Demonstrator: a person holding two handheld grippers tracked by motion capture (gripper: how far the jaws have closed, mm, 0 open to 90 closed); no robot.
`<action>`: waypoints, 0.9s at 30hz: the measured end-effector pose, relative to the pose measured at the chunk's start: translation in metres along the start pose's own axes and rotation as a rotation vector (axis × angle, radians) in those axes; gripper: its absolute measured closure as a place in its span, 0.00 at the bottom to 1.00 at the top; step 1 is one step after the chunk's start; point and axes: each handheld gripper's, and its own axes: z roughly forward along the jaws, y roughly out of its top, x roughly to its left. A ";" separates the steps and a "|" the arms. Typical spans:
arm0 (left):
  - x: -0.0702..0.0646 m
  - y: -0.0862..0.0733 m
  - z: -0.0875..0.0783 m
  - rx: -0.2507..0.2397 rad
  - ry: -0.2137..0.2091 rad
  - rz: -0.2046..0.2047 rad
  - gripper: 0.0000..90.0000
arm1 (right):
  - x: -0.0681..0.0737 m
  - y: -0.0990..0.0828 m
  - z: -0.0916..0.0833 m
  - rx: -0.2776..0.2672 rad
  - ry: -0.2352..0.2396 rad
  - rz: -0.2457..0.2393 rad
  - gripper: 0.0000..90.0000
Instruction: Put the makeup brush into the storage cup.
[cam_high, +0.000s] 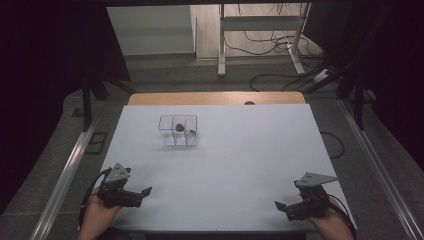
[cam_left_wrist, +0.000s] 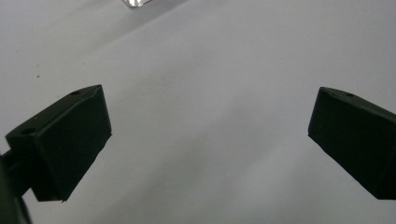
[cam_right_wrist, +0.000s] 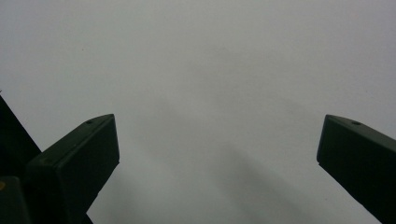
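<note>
Both tools wait wide open and empty: left tool (cam_high: 142, 192) lower left, right tool (cam_high: 280, 206) lower right. The clear box (cam_high: 178, 130), upper centre, looks light; a careless nudge could skid it.

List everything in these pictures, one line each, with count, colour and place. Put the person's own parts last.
table: one, white top with a wooden strip at its far edge, centre of the high view.
clear box: one, see-through with dividers, on the far left part of the table; a corner of it shows at the top of the left gripper view.
small round thing: one, dark, inside the clear box.
stand: one, white metal legs, on the floor beyond the table.
cables: several, black, on the floor by the stand.
left hand-held gripper: one, black, near left corner, jaws apart.
right hand-held gripper: one, black, near right corner, jaws apart.
hands: two, at the bottom edge, each holding a gripper.
</note>
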 end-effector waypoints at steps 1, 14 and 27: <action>0.000 -0.001 -0.001 0.001 0.004 -0.001 0.00 | 0.000 0.000 0.000 0.001 -0.002 -0.004 0.00; -0.002 -0.014 -0.010 0.027 0.040 -0.001 0.00 | 0.000 0.000 0.001 0.005 -0.003 -0.005 0.00; -0.003 -0.029 -0.020 0.041 0.053 -0.017 0.00 | 0.001 0.000 0.002 0.015 -0.004 -0.006 0.00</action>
